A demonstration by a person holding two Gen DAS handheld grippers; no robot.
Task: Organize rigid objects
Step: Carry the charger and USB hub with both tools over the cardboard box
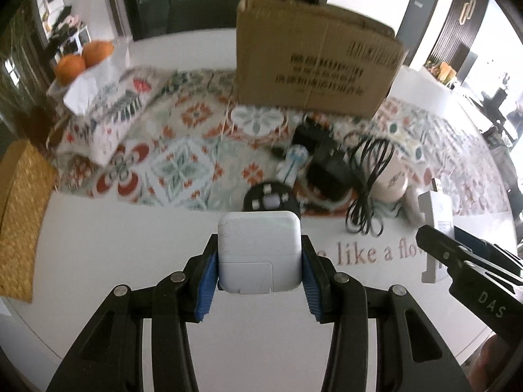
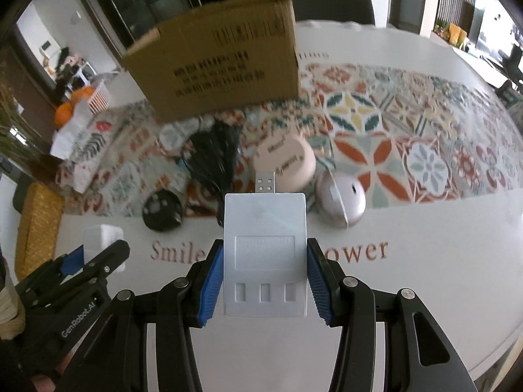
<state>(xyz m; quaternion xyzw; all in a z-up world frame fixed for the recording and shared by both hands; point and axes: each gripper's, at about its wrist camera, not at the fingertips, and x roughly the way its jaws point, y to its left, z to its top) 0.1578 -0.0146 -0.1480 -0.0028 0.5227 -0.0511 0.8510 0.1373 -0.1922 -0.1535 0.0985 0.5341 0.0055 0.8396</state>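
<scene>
Left tongs (image 1: 260, 269) pinch a white power adapter (image 1: 259, 250) between blue pads, clear above the white desk (image 1: 130, 245). Right tongs (image 2: 264, 276) pinch a grey USB hub (image 2: 264, 254), its plug pointing away, also clear of the desk. A cardboard box (image 1: 313, 55) stands at the far side of the patterned runner (image 1: 183, 150). Black cable (image 1: 369, 179), pink mouse (image 2: 340, 201) and black disc (image 2: 162, 209) lie near the runner's near edge.

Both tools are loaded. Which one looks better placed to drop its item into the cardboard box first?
Probably left, narrowly. The left tool grips the white power adapter, and the cardboard box stands nearly straight ahead of it. The right tool, holding the grey USB hub, sees the box off to its left.
</scene>
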